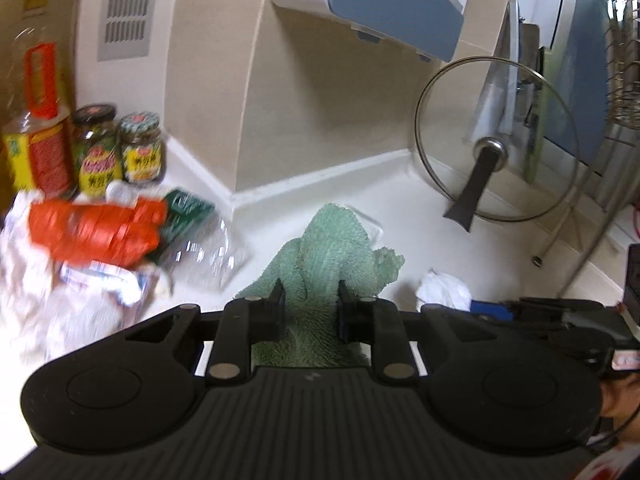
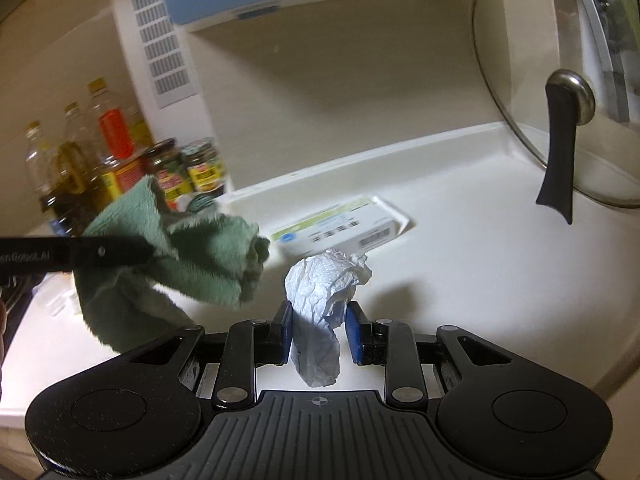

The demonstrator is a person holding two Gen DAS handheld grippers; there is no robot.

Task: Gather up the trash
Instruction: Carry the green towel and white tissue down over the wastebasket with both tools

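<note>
White worktop [image 2: 460, 264] still bore a packet [image 2: 340, 222]; left gripper [image 1: 310, 306] fingers pinched a green cloth [image 1: 324, 256], right gripper [image 2: 318, 330] fingers pinched crumpled paper [image 2: 324, 280], neither binned yet.

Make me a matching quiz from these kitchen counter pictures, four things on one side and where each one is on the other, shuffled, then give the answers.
Things:
1. green cloth
2. crumpled white paper
3. glass pot lid
4. white packet

Places:
A. leaning against the wall on the right
B. clamped in the left hand-held gripper
C. lying flat on the counter
D. clamped in the right hand-held gripper

Pairs: 1-B, 2-D, 3-A, 4-C
</note>
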